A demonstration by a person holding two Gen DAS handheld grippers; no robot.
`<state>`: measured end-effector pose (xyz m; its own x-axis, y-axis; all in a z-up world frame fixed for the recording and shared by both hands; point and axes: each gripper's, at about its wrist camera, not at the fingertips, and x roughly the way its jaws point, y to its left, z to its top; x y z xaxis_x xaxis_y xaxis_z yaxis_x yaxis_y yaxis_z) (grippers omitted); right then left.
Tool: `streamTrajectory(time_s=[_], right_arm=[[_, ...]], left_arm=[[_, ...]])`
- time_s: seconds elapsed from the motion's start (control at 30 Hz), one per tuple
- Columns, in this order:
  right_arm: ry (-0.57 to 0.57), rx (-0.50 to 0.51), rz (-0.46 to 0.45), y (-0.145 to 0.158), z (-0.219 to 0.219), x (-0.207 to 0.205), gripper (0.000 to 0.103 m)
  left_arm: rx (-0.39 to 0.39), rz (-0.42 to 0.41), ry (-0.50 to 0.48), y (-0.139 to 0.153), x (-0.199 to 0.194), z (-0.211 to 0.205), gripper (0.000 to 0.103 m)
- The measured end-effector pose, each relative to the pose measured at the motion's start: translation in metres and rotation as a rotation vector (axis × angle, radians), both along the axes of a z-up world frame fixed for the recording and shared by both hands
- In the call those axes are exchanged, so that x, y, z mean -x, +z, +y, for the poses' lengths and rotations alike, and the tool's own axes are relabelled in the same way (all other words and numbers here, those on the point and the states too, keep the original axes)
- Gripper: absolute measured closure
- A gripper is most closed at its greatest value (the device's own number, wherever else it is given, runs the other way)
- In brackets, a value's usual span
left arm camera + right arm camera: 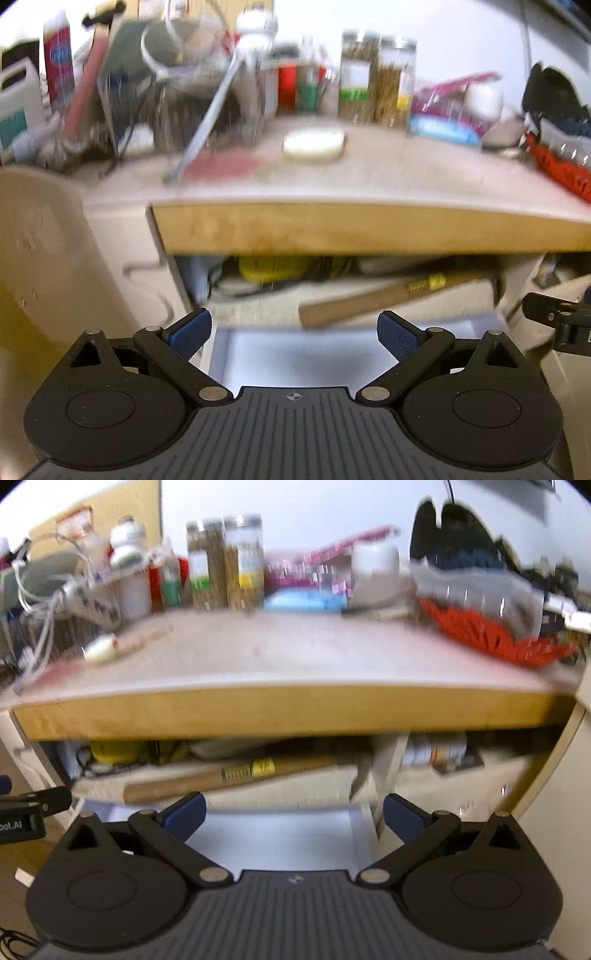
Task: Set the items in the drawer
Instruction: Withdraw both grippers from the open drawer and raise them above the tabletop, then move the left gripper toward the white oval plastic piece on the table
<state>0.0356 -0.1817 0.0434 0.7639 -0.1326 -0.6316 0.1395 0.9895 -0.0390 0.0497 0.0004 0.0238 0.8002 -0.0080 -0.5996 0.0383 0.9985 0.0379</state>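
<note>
Open drawer (295, 354) front floor bare; wooden stick (388, 299) lies across its back; counter (332, 229) edge overhangs above.

Home workshop/utility bench: thick wood-edged worktop (369, 229) center frame, screw-filled jars (376, 81) top center, power strip (92, 602) upper left, hammer (388, 295) in the open drawer (295, 354) below.
</note>
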Motion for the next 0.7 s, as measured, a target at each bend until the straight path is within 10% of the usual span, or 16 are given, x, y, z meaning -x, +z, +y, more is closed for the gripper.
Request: streamTrajectory(time_s=[0.7], right_arm=[[0.049,0.078,-0.322,0.035,0.008,0.021,0.0]], left_arm=[[0.021,-0.275,-0.025,0.03,0.019,-0.003,0.003]])
